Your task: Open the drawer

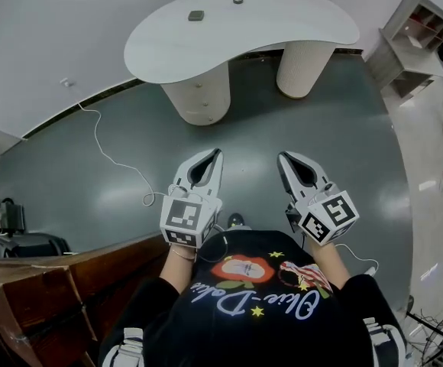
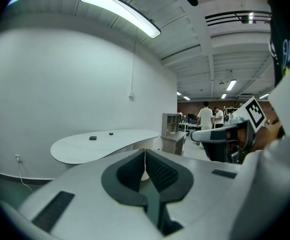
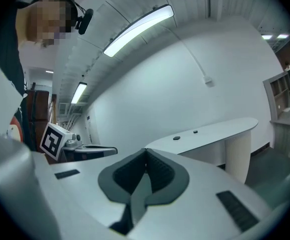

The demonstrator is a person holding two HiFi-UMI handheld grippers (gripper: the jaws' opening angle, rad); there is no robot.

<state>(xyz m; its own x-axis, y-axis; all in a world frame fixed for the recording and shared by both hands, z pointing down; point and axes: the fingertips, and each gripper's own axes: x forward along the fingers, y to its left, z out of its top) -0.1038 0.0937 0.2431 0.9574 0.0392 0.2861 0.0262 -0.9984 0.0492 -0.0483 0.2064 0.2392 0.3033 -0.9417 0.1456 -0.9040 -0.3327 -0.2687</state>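
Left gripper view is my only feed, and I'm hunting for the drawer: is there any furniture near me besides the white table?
Observer: Yes, the head view shows brown wooden furniture low in its left corner. I can't make out a drawer front on it.
Operator: Is the right gripper free?
Observer: Its own view shows the right gripper shut, with nothing between its jaws.

Head view looks down; gripper views face a seemingly distant table (image 1: 282, 29).
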